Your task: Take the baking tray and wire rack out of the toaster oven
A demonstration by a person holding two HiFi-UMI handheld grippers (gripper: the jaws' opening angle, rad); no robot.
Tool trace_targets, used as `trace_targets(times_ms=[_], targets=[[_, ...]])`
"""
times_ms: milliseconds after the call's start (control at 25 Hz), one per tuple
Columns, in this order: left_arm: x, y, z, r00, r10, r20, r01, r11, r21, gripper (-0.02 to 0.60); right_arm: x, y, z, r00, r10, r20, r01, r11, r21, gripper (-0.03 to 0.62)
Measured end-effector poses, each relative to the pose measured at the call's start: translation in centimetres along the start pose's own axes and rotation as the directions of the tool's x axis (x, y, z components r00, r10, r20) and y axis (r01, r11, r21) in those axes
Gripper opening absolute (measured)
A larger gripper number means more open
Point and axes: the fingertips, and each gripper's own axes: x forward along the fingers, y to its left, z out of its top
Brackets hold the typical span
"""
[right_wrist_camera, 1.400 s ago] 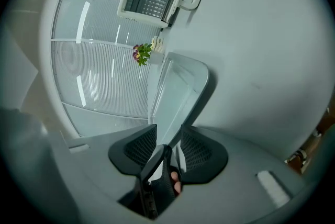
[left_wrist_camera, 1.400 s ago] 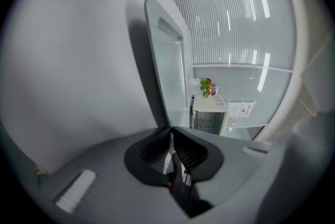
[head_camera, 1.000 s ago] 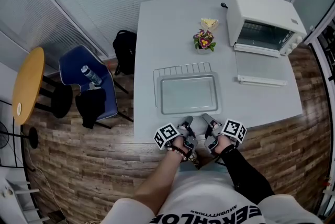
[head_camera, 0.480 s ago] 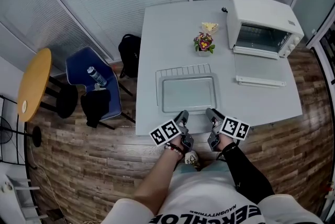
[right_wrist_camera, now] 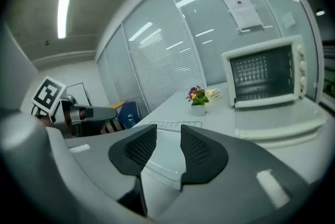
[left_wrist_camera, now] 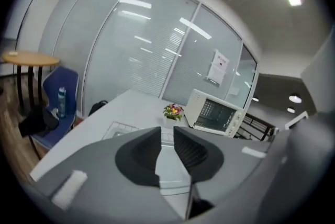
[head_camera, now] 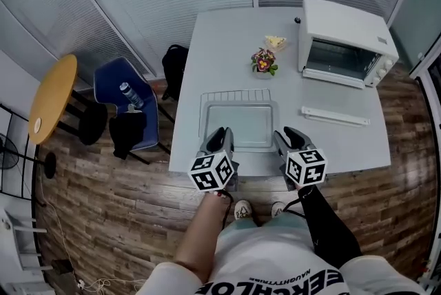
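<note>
Baking tray lies on the wire rack (only the rack's far edge shows) on the table. Both are outside the toaster oven, left of its dropped door and nearer the person. Left gripper is raised at the tray's corner farthest from the oven, jaws all but together, gripping nothing. Right gripper is raised nearer the oven, jaws slightly apart, empty. Flower pot stands just left of the oven.
</note>
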Motion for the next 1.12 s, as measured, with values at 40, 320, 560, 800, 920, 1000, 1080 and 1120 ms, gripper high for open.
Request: trace_targets(times_ms=[40, 320, 560, 800, 920, 1000, 1080, 1120], targets=[[-0.2, -0.6, 0.7, 1.0, 0.014, 0.017, -0.015, 0.998, 0.058, 0.077, -0.4, -0.5, 0.8, 1.0, -0.003, 0.01, 0.004, 0.999, -0.052, 0.124], [-2.1, -5.2, 5.7, 0.985, 0.067, 0.156, -0.116, 0.939, 0.325, 0.077, -3.8, -3.8, 6.6, 0.995, -0.005, 0.102, 0.036, 0.954, -0.297, 0.124], [-4.4, -9.8, 9.5, 0.956, 0.066, 0.287, -0.187, 0.89, 0.417, 0.094, -6.9, -4.1, 11.2, 0.979, 0.073, 0.192, 0.003, 0.931, -0.366, 0.124], [-6.7, -13.4, 10.3, 0.943, 0.033, 0.33, -0.178, 0.891, 0.418, 0.158, -9.7, -2.7, 13.7, 0.956, 0.165, 0.243, -0.051, 0.908, -0.416, 0.127], [-7.6, -14.4, 10.3, 0.941, 0.028, 0.339, -0.182, 0.884, 0.432, 0.167, -10.3, -2.3, 13.9, 0.949, 0.195, 0.248, -0.077, 0.906, -0.417, 0.147], [-8.0, -14.8, 10.4, 0.94, 0.022, 0.342, -0.179, 0.882, 0.436, 0.169, -10.4, -2.0, 13.9, 0.947, 0.21, 0.244, -0.092, 0.903, -0.42, 0.162], [-8.2, -15.1, 10.5, 0.94, 0.015, 0.34, -0.172, 0.883, 0.437, 0.172, -10.5, -1.6, 13.9, 0.945, 0.224, 0.24, -0.102, 0.895, -0.435, 0.169], [-8.2, -15.3, 10.5, 0.941, 0.013, 0.339, -0.17, 0.883, 0.437, 0.173, -10.5, -1.4, 14.0, 0.943, 0.23, 0.24, -0.104, 0.89, -0.445, 0.17]])
